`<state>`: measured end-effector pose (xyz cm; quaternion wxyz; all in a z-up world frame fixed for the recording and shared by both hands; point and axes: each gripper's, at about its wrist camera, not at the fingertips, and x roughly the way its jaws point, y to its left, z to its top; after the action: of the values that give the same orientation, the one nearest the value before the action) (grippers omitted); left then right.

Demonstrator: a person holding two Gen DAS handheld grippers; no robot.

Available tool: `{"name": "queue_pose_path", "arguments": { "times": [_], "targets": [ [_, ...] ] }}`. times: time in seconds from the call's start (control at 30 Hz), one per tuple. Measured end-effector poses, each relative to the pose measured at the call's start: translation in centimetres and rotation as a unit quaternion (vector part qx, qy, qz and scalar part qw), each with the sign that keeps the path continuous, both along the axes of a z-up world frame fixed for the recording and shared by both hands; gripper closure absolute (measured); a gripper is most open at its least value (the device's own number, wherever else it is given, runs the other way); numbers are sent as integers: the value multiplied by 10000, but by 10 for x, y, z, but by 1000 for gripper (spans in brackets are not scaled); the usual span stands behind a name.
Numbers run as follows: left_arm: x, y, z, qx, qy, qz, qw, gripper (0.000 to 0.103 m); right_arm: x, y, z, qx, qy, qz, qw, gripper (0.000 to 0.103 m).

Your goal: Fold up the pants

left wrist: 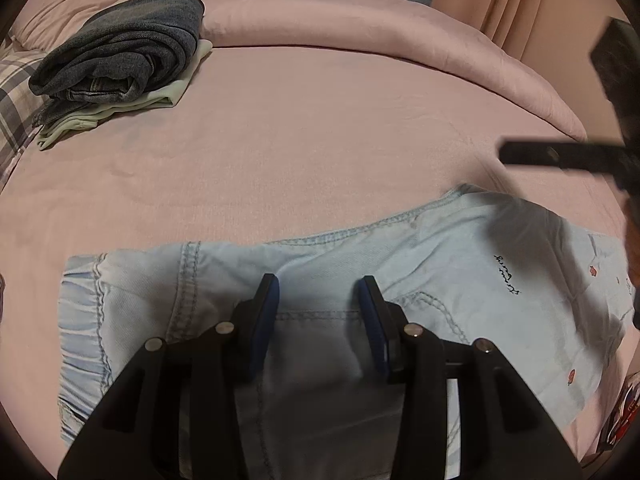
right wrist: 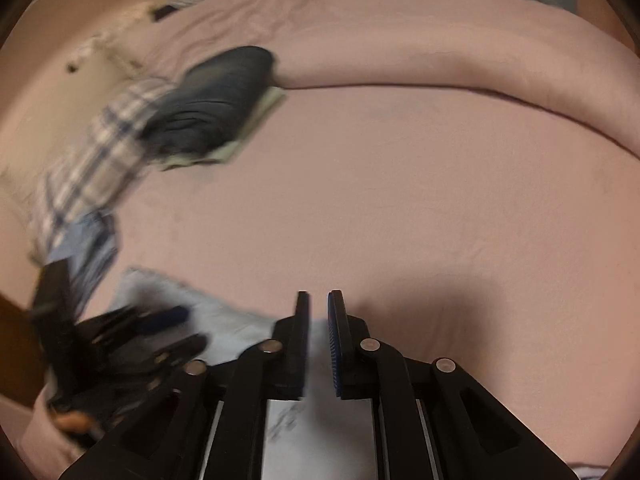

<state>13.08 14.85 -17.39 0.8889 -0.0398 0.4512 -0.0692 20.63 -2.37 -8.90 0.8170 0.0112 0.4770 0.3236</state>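
Light-blue denim pants (left wrist: 400,272) lay flat at near edge of pink bed (left wrist: 304,152). Left gripper (left wrist: 318,292) fingers released above waistband; right gripper (right wrist: 318,300) fingers clenched, grasping nothing.

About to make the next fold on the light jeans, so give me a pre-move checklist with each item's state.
1. Light jeans lie flat on the bed: ok, spread out, a few creases.
2. Left gripper over the jeans, jaws apart: ok; no cloth pinched between its pads.
3. Right gripper gripping cloth: not ok; jaws nearly shut, nothing visible between the tips.
4. Fold area on the bed free: ok, bare pink sheet beyond the jeans.
5. Folded stack out of the way: ok, far corner, apart from the jeans.
6. Right end of the jeans lying straight: cannot tell, shadowed and blurred.
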Motion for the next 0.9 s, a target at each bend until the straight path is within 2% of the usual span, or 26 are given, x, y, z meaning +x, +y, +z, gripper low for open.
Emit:
{"name": "queue_pose_path", "arguments": {
  "times": [0.13, 0.2, 0.3, 0.37, 0.43, 0.53, 0.63, 0.7, 0.77, 0.83, 0.9],
  "targets": [
    [-1, 0, 0, 3, -12, 4, 10000, 60, -17, 13, -27, -581, 89, 506, 9970, 93],
    [-1, -1, 0, 20, -19, 4, 10000, 60, -10, 15, -46, -895, 153, 376, 9952, 93],
    [-2, -3, -1, 61, -33, 7, 10000, 60, 6, 4, -51, -528, 171, -46, 9984, 97],
    [-2, -3, -1, 54, -33, 6, 10000, 60, 13, -3, -45, -659, -88, -448, 9968, 97],
    [-2, -2, -1, 36, -34, 7, 10000, 60, 12, -10, -40, -635, -43, -695, 9956, 96],
    [-2, -3, -1, 55, -45, 6, 10000, 60, -6, -24, -27, -134, -69, -581, 9982, 96],
    [-1, -3, -1, 42, -41, 23, 10000, 60, -27, -20, -26, -67, -53, -365, 9993, 92],
    [-1, -3, -1, 45, -36, 26, 10000, 60, -37, -11, -33, -191, -56, -136, 9997, 91],
    [-1, -3, -1, 49, -39, 24, 10000, 60, -41, 2, -46, -662, -210, 8, 9976, 91],
    [-1, -3, -1, 31, -33, 28, 10000, 60, -41, 5, -56, -958, -365, -7, 9947, 91],
    [0, -3, -1, 28, -25, 36, 10000, 60, -37, -7, -55, -922, -369, -220, 9948, 91]
  ]
}}
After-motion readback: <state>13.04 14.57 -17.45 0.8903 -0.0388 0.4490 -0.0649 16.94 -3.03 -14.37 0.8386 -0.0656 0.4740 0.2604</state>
